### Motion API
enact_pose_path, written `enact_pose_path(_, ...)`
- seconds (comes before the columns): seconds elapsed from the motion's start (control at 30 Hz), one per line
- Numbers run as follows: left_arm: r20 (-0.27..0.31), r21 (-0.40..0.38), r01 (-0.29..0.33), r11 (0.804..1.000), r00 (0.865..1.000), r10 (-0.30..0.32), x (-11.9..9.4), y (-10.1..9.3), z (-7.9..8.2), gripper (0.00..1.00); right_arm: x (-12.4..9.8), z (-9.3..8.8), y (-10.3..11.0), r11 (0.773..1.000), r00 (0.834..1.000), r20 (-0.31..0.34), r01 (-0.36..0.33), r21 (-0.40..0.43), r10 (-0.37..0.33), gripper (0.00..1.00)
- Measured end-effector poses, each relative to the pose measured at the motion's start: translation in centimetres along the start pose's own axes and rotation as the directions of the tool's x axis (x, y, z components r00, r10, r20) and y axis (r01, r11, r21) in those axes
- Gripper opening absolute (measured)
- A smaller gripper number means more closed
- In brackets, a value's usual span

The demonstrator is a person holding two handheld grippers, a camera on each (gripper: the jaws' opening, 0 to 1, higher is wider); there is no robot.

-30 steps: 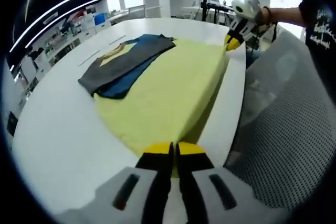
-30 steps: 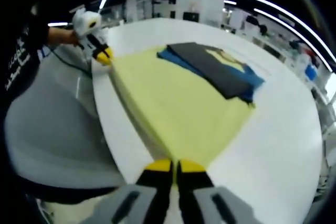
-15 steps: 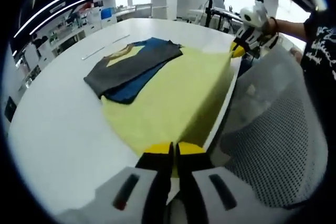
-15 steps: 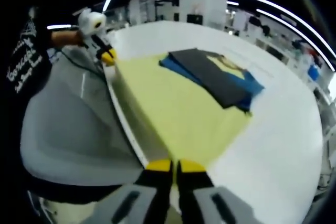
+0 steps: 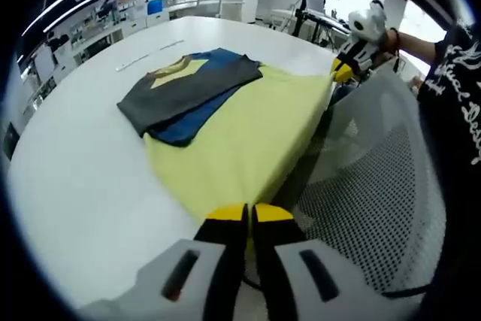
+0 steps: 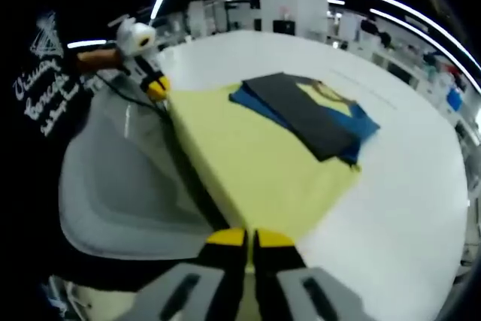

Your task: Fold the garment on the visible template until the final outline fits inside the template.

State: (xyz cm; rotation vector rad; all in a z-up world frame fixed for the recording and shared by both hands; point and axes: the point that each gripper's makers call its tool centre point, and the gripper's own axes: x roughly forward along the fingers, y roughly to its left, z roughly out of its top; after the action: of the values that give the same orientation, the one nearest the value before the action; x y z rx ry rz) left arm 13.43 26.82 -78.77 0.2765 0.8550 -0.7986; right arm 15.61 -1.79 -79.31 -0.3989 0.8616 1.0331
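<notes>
A yellow garment (image 5: 240, 129) (image 6: 252, 159) lies spread on the white round table (image 5: 83, 171), stretched taut between both grippers at the table's near edge. My left gripper (image 5: 246, 216) is shut on one corner of it; the same gripper shows as the far yellow-tipped one (image 6: 155, 88) in the right gripper view. My right gripper (image 6: 250, 240) is shut on the other corner and appears at the far right (image 5: 340, 71) of the left gripper view. A dark grey and blue template piece with a yellow patch (image 5: 184, 92) (image 6: 312, 110) lies over the garment's far part.
A grey mesh chair (image 5: 376, 186) (image 6: 120, 186) stands close against the table edge between the grippers. A person's dark sleeve (image 5: 458, 73) and arm are at the side. Shelves and desks line the room beyond the table.
Both grippers have pulled back off the table edge with the garment corners, so the yellow cloth now hangs slightly past the edge; the chair fills more of both views.
</notes>
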Motion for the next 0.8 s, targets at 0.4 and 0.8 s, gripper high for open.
enact_pose_path(0.4,-0.013,0.037,-0.008,0.999,1.000,0.009,-1.4,0.1,0.4,0.00,-0.5,0.5,0.7,1.000,1.000,-0.007,-0.013,-0.015,0.013,0.00)
enact_pose_path(0.8,0.031,0.102,-0.042,0.994,0.999,0.039,-2.6,2.1,4.2,0.00,-1.8,3.8,-2.2,0.995,0.996,0.040,0.076,-0.059,-0.074,0.00)
